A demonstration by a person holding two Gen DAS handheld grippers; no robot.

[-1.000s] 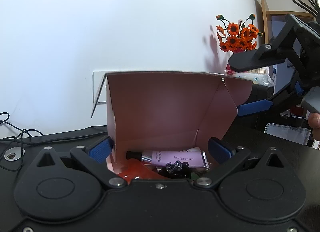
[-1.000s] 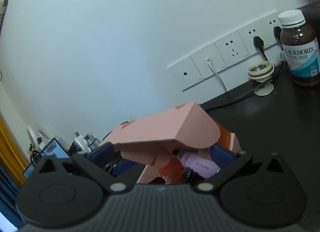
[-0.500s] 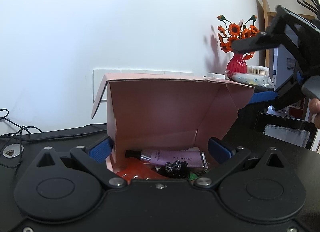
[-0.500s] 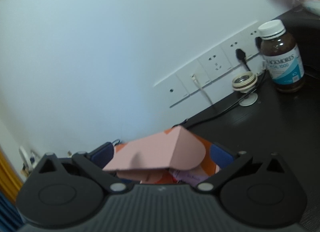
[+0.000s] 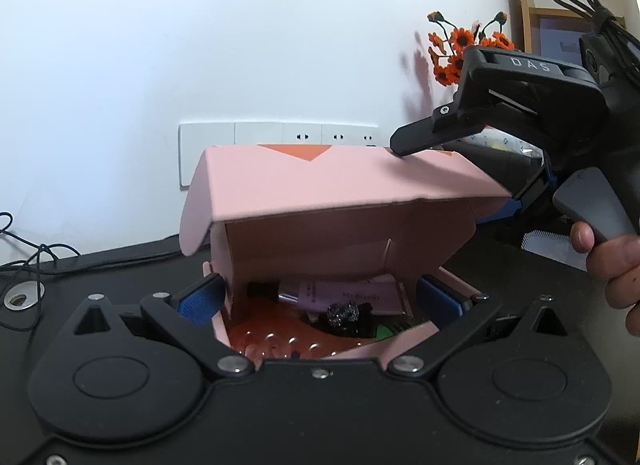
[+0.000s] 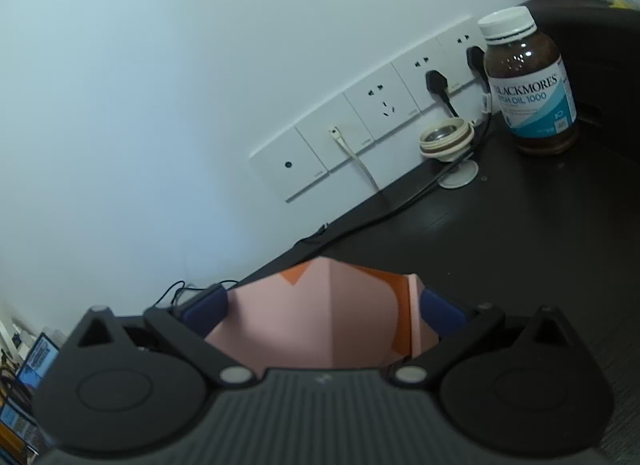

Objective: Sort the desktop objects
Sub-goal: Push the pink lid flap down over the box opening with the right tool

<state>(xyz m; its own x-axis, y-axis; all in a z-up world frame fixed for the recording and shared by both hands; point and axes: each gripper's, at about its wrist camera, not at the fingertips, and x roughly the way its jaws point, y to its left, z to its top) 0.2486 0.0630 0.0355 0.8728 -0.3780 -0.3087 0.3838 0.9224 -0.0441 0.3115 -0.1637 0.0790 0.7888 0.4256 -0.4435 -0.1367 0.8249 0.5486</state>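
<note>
The left hand-held gripper (image 5: 318, 295) is spread wide, its 2 blue pads bracketing a pink cardboard box (image 5: 320, 253) on the black counter (image 5: 120, 265). The right hand-held gripper (image 6: 324, 309), also wide, rests a fingertip (image 5: 404, 145) on the half-lowered lid (image 5: 340, 177). Inside lies a lilac hand-cream tube (image 5: 340, 295).

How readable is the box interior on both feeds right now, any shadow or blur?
Left wrist view: the pink cardboard box's lowered lid shades the interior, yet the lilac tube stays legible. Right wrist view: only lid top shows, fisheye-bent wall sockets, corners soft.
</note>
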